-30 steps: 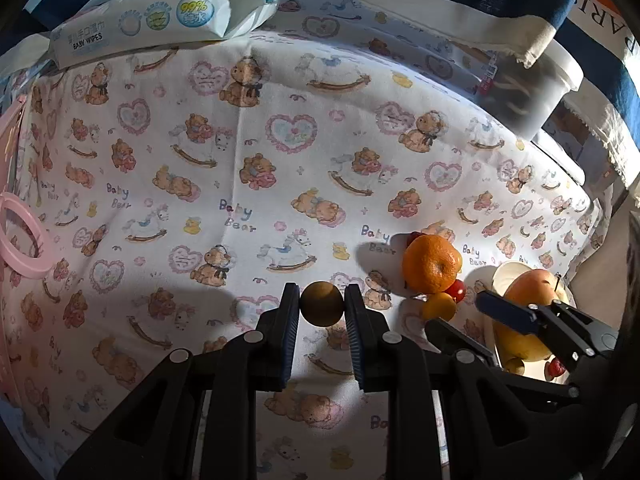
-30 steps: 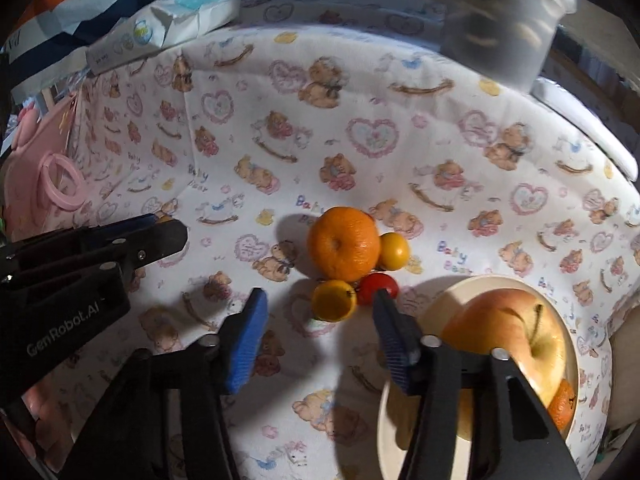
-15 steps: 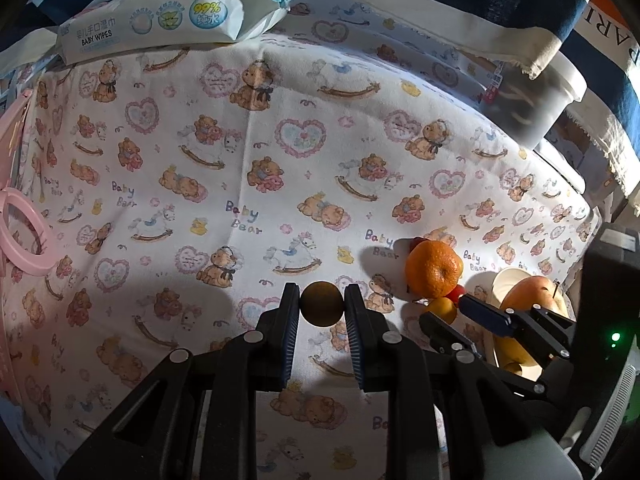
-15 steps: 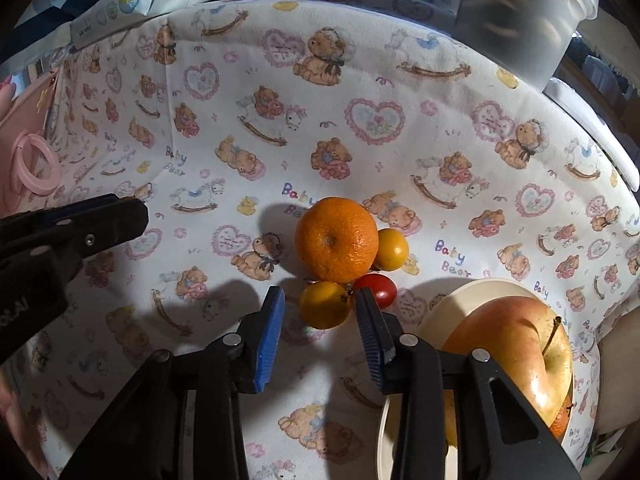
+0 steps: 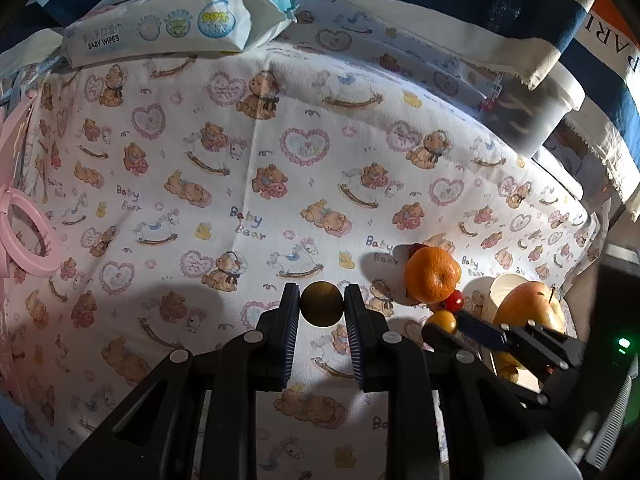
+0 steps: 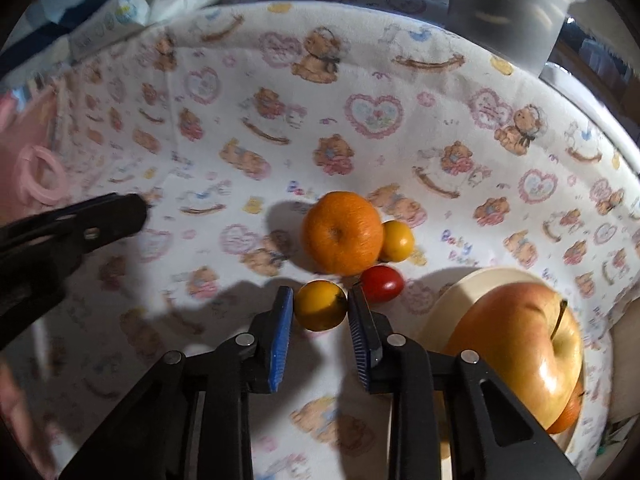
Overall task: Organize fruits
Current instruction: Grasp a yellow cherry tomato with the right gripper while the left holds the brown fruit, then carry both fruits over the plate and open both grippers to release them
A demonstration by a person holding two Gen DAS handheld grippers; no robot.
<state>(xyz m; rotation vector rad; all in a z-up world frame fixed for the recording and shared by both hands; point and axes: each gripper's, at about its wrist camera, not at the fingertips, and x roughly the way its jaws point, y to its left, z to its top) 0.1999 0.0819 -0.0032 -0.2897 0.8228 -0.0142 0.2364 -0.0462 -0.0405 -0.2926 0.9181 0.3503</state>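
Observation:
My left gripper (image 5: 322,305) is shut on a small brown round fruit (image 5: 322,309) and holds it above the cloth. My right gripper (image 6: 320,304) is shut on a small yellow fruit (image 6: 320,306) lying on the cloth. An orange (image 6: 341,233), a second yellow fruit (image 6: 397,241) and a red cherry tomato (image 6: 382,283) lie just beyond it. A large apple (image 6: 516,350) sits on a cream plate (image 6: 452,292) at the right. In the left wrist view the orange (image 5: 431,274) and apple (image 5: 528,307) are at the right.
A bear-print cloth (image 5: 280,168) covers the surface. A baby wipes pack (image 5: 172,32) lies at the back left. A clear plastic tub (image 6: 512,12) stands at the back right. A pink ring toy (image 5: 24,236) lies at the left edge.
My right gripper moved forward and its jaws closed in around the small yellow fruit. My left gripper kept hold of the brown fruit and drifted slightly back.

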